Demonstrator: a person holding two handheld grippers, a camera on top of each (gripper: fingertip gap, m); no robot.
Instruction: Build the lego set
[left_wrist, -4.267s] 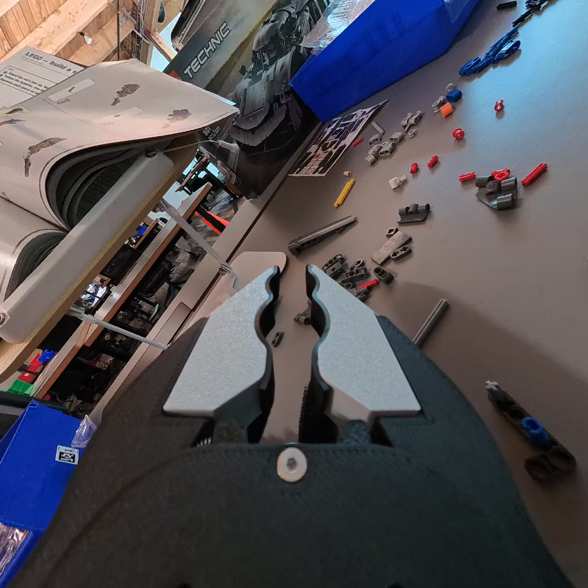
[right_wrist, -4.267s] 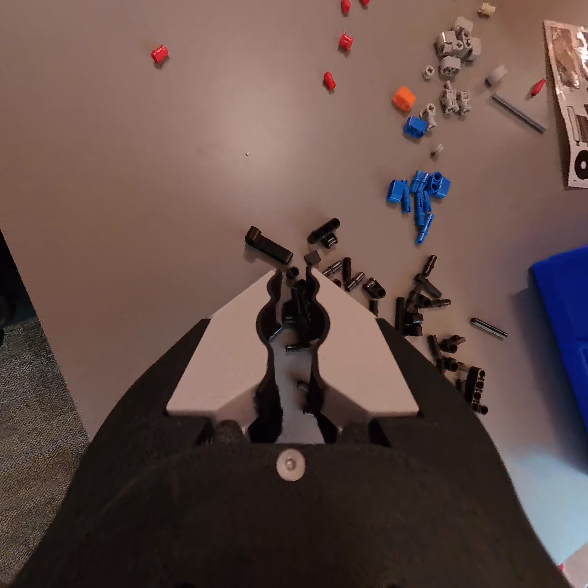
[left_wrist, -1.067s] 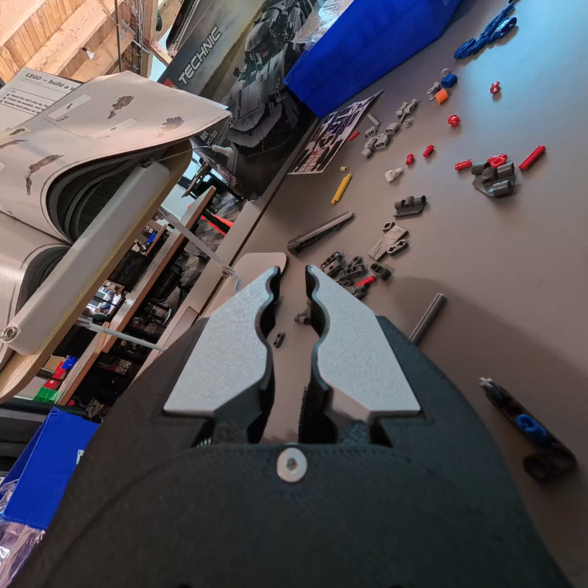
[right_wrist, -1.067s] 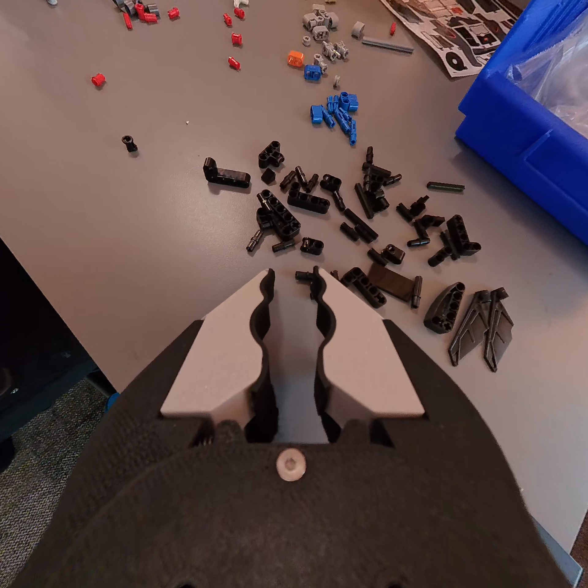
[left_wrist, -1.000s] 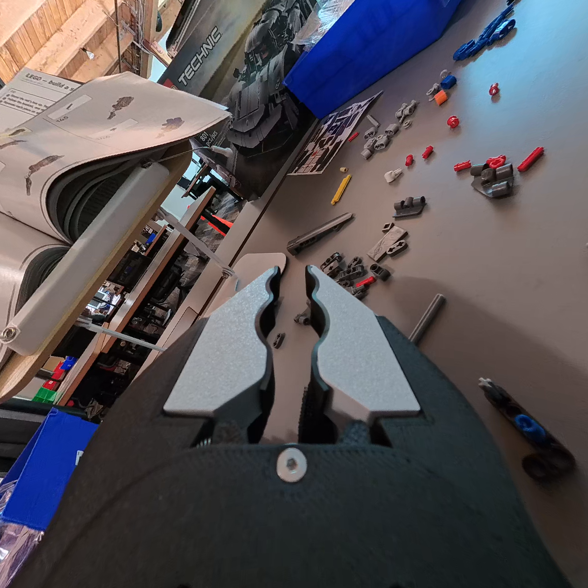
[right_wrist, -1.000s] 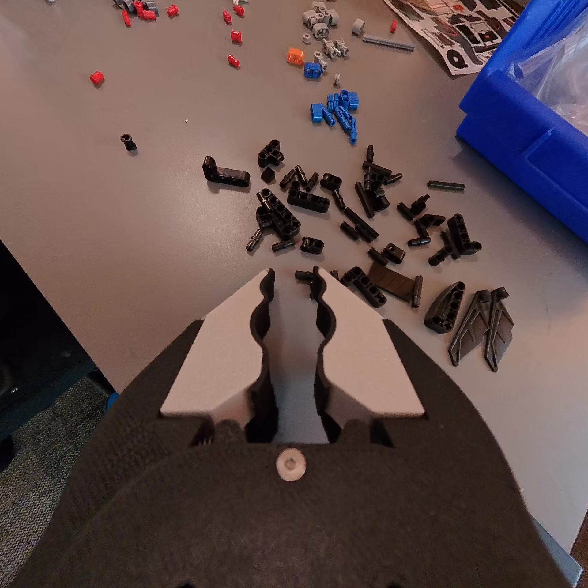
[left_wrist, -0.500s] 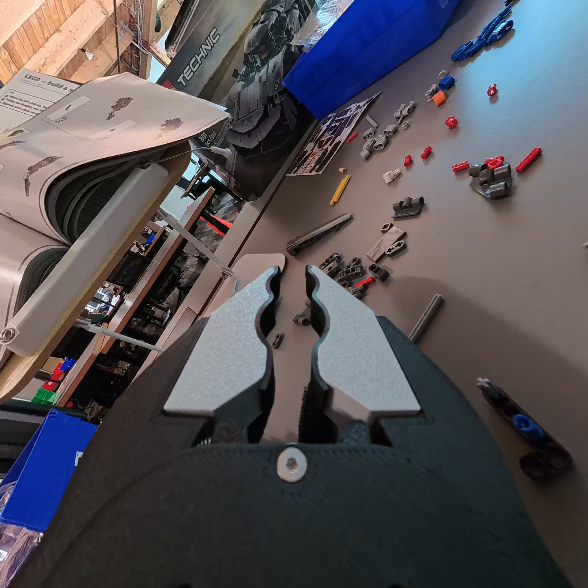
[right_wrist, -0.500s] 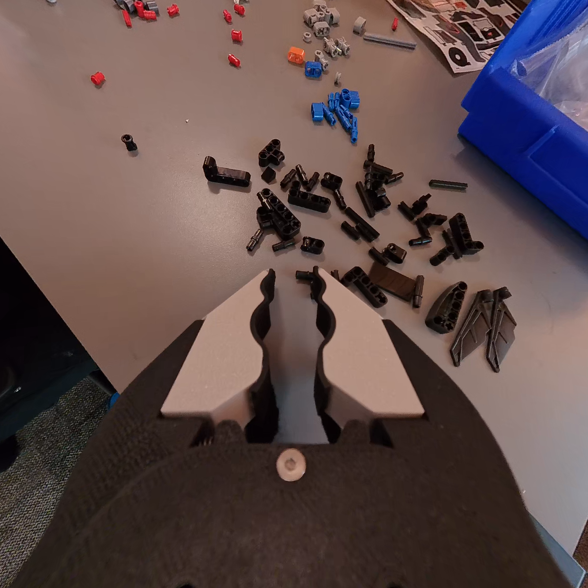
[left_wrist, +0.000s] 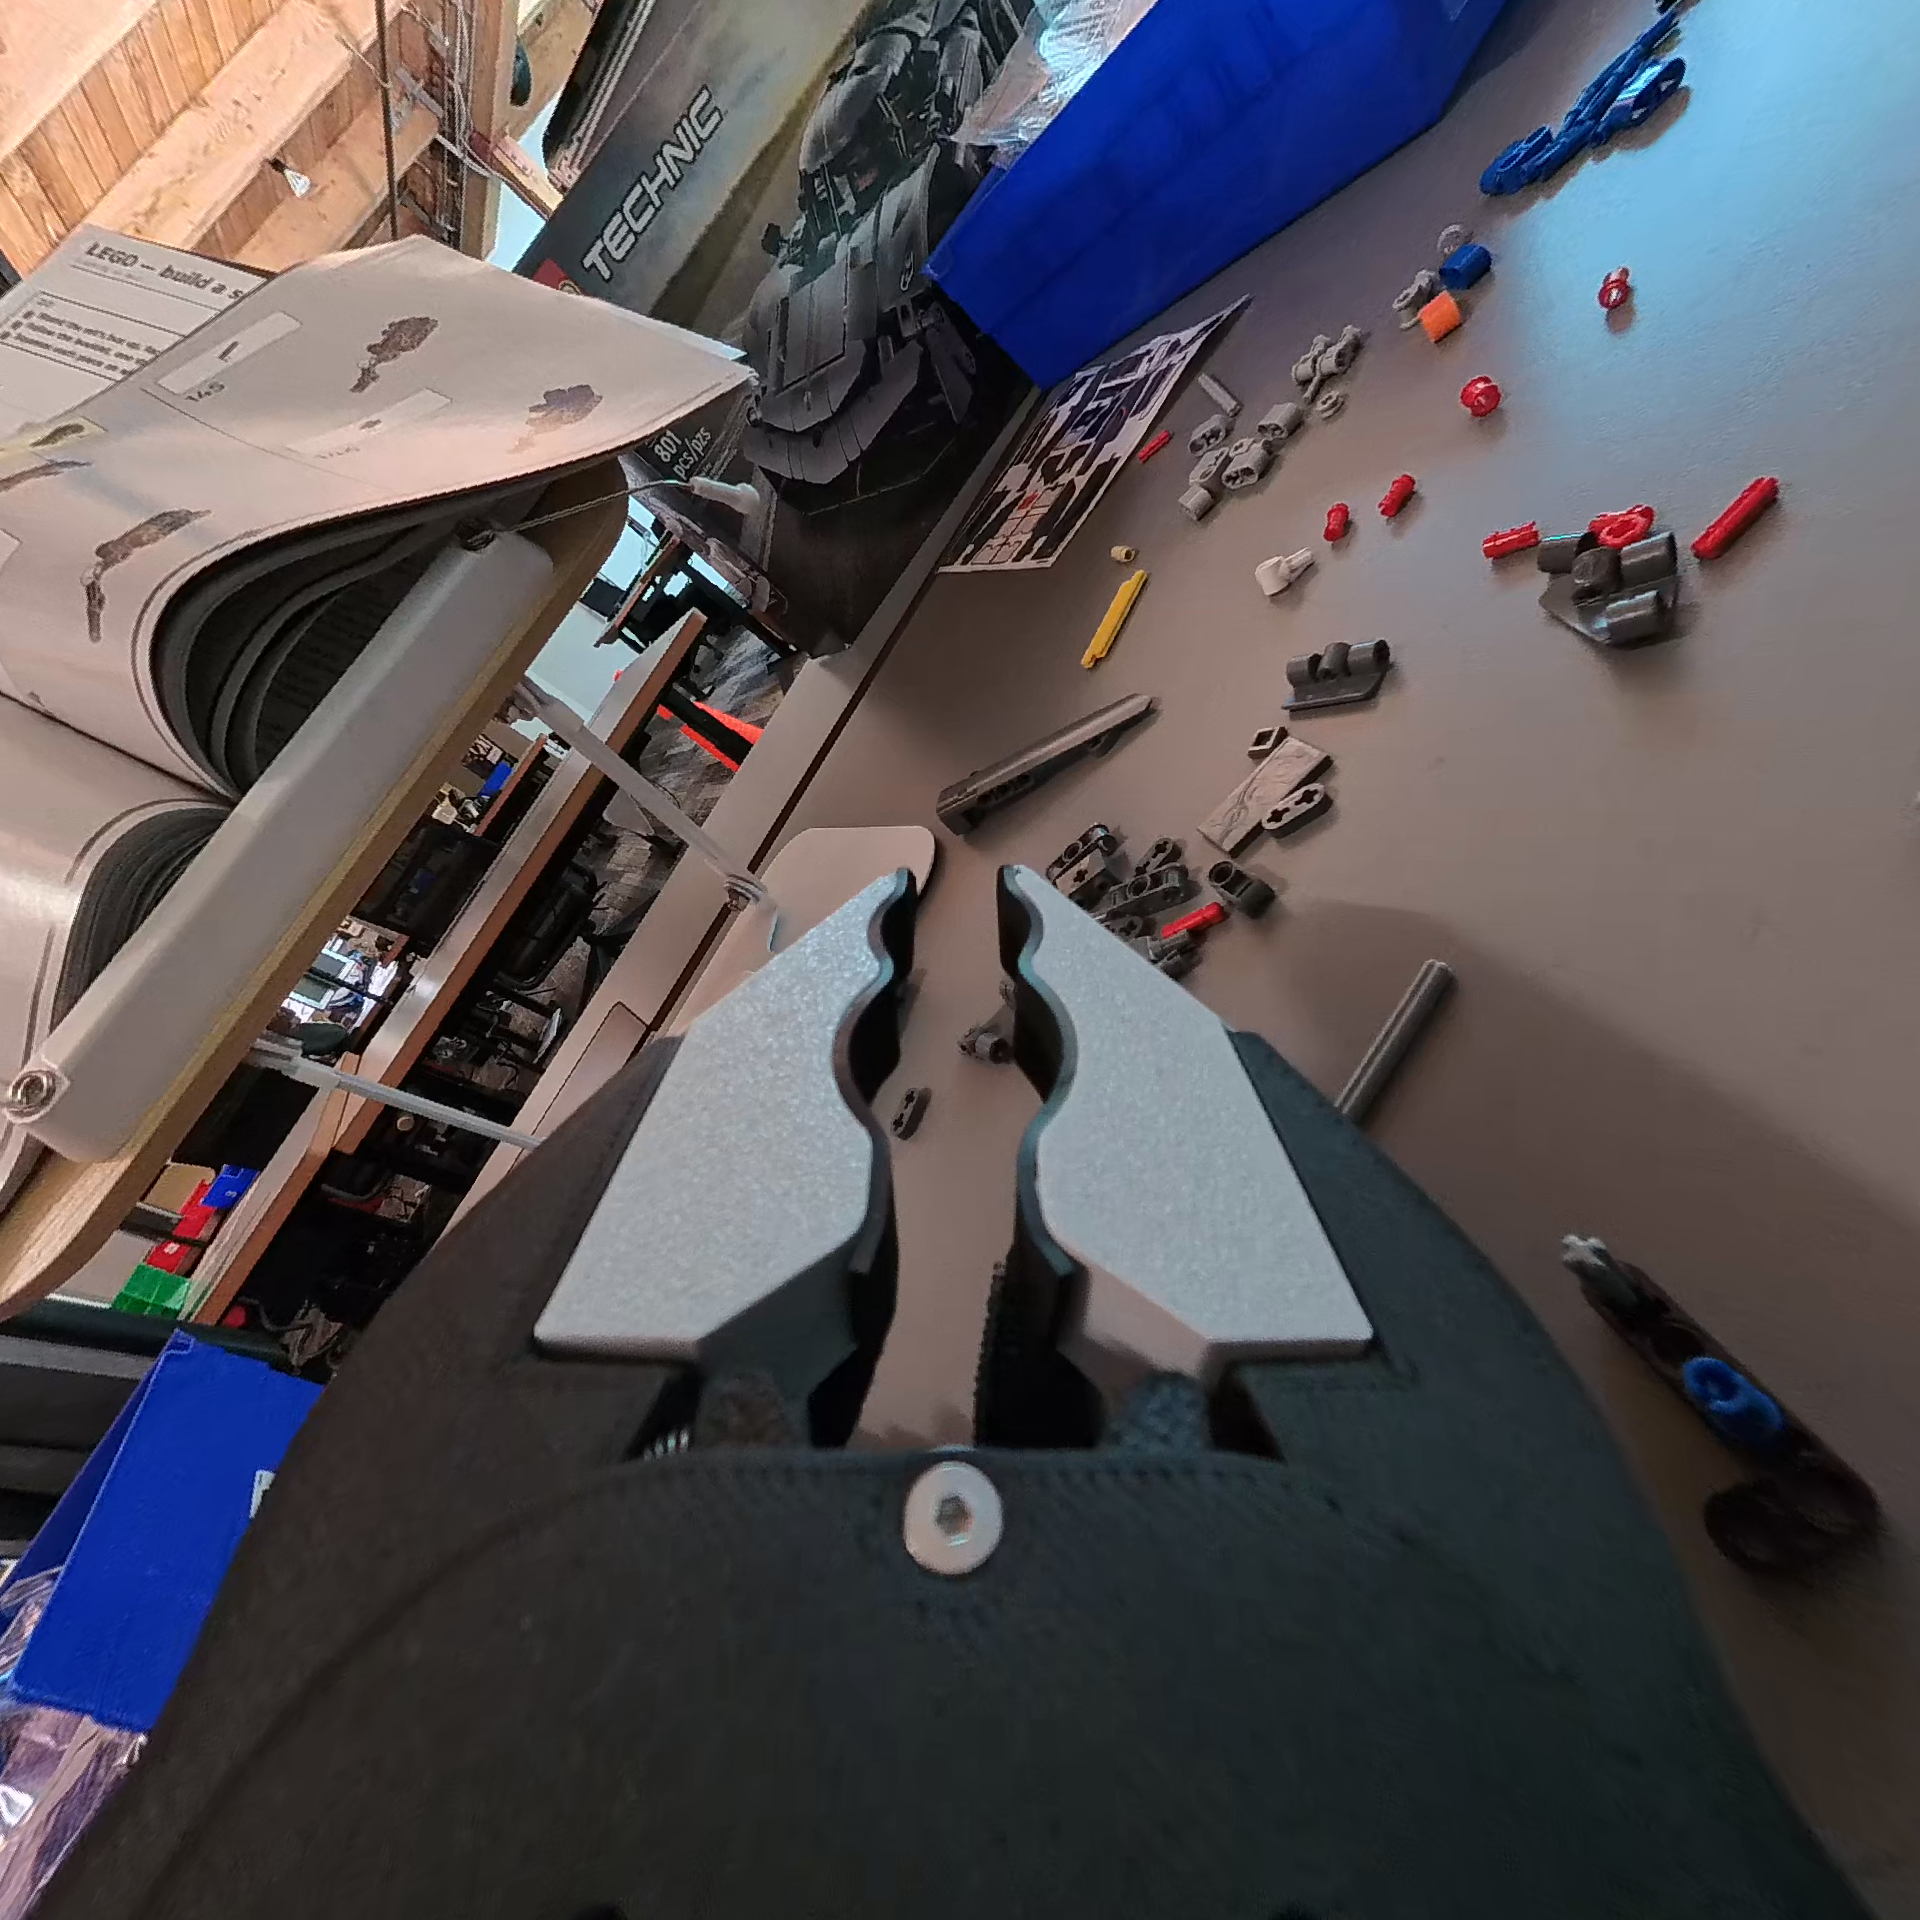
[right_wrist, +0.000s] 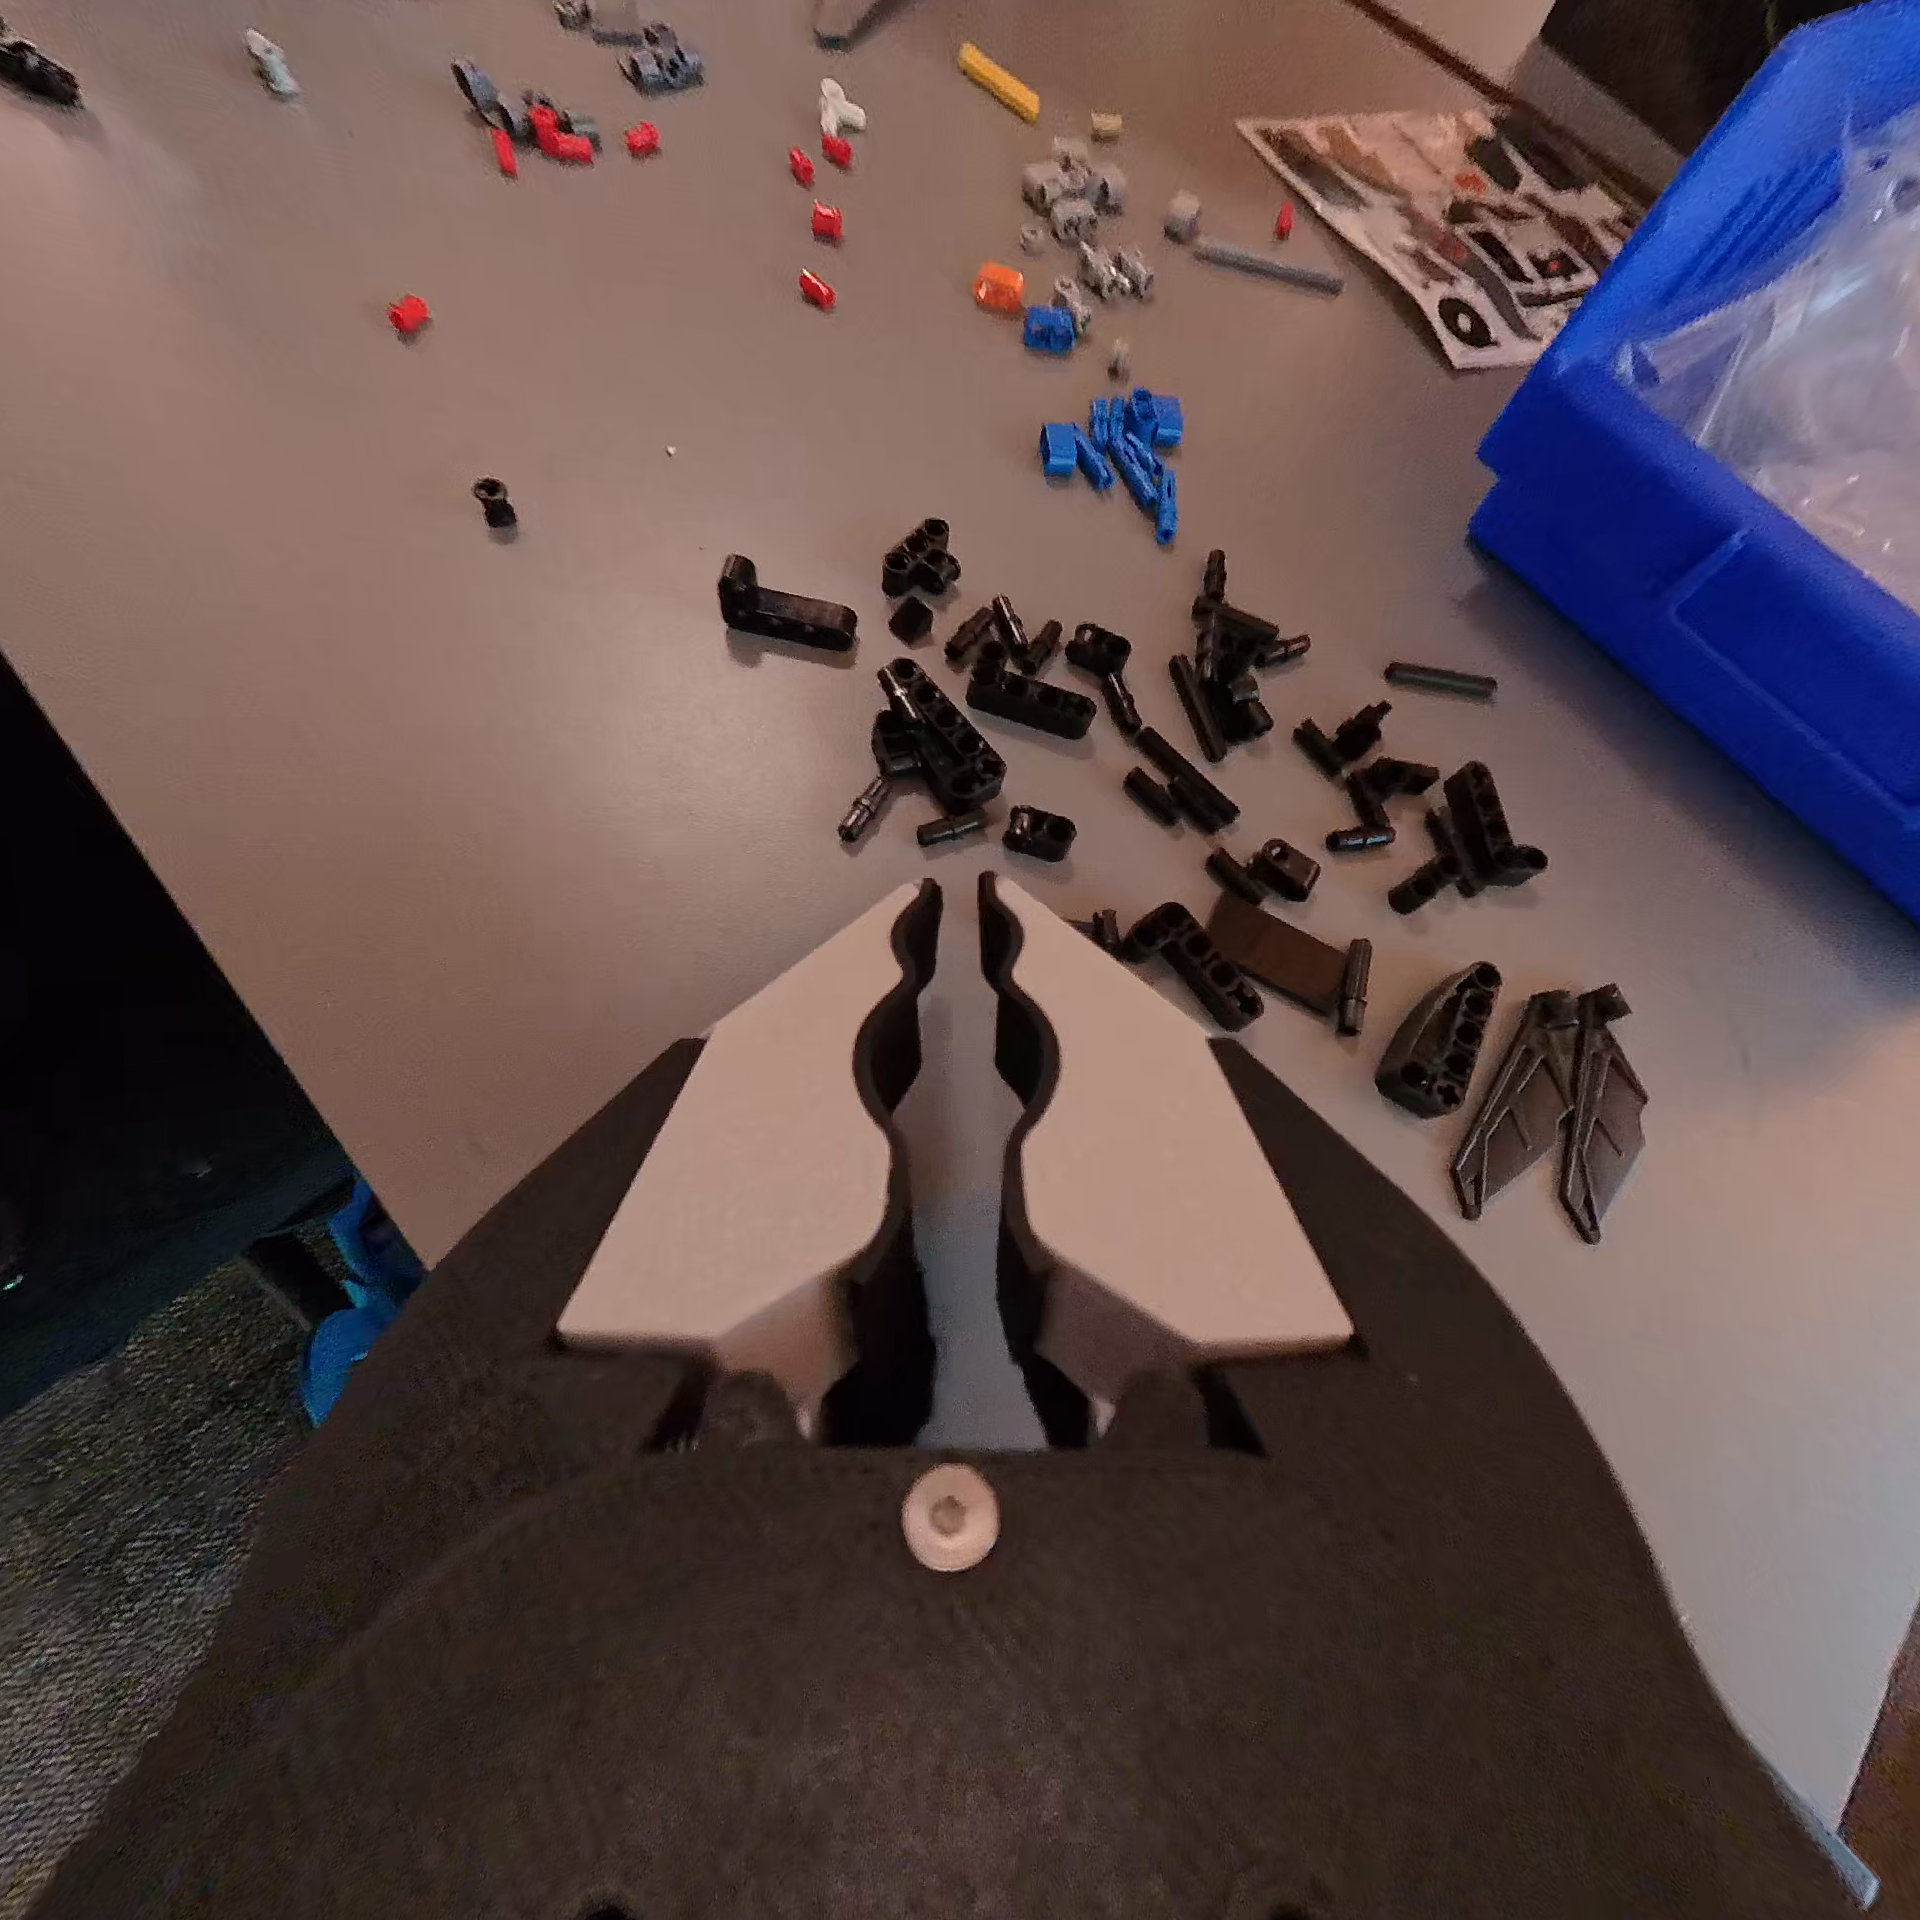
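The left gripper (left_wrist: 956, 888) hangs low over the grey table (left_wrist: 1558, 987), its jaws a narrow way apart with nothing between them but bare tabletop; a small dark grey connector (left_wrist: 985, 1042) lies on the table under the gap, untouched by either pad; a cluster of dark grey pieces with a red pin (left_wrist: 1153, 894) lies just right of the fingertips, a long dark grey beam (left_wrist: 1044, 762) beyond them, and a grey axle (left_wrist: 1394, 1037) beside the right finger; an open instruction booklet (left_wrist: 312, 416) stands far left on a wooden stand; a blue bin (left_wrist: 1195, 177) sits at the far edge.

The right gripper (right_wrist: 959, 883) hovers above the same table (right_wrist: 416, 779), jaws nearly closed with only a slim gap, gripping nothing; the nearest things are a small black two-hole connector (right_wrist: 1039, 833) and a short black pin (right_wrist: 951, 828) just past the tips; the pile of black pieces (right_wrist: 1195, 748) spreads to the right; blue pins (right_wrist: 1122, 457) lie farther off; the blue bin (right_wrist: 1714, 582) stands at the right edge.
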